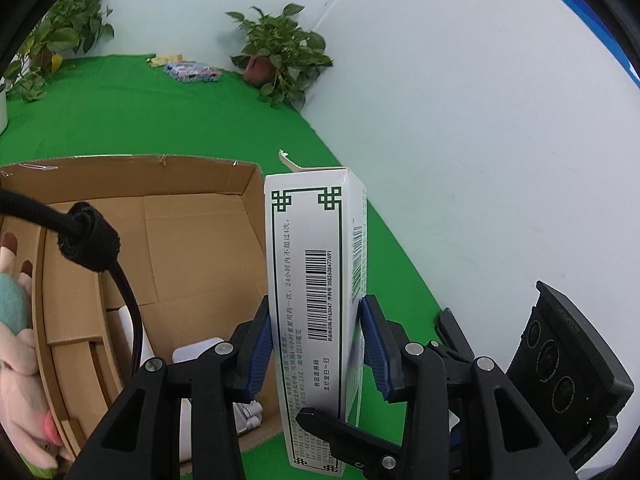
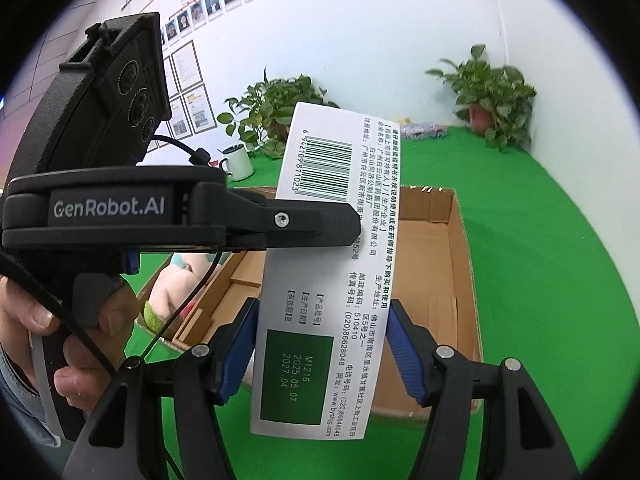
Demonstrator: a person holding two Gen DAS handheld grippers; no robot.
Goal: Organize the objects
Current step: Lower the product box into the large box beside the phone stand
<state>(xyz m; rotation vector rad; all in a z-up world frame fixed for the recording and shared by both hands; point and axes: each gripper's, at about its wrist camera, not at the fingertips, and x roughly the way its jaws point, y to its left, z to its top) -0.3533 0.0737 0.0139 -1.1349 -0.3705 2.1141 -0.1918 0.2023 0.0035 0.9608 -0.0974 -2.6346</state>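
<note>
Going L to R in the left wrist view: plush toy [image 1: 16,344] sits at the far left edge of the cardboard box [image 1: 192,240], w/ some white items low in the box, partly hidden so can't say what they are. Just right of the box wall is the medicine carton [image 1: 312,280], held upright above the green table [image 1: 160,120]. Left gripper [image 1: 316,344] has both blue pads pressed on the carton's sides, so jaws are clamped on it.

Right wrist view, L to R: a hand [image 2: 44,340] on the other handle, then the same carton, then the box behind it. Right gripper [image 2: 320,344]: left pad touches the carton edge, right pad looks just beside it w/ a sliver of gap. Can't tell if it's really gripping.

What could go wrong imo: 2 grippers on 1 thin carton. If the left lets go before the right bites, it drops or tips outside the box. Squeeze too hard and the cardboard caves. The top flap is already sticking up, could snag on the box wall.
</note>
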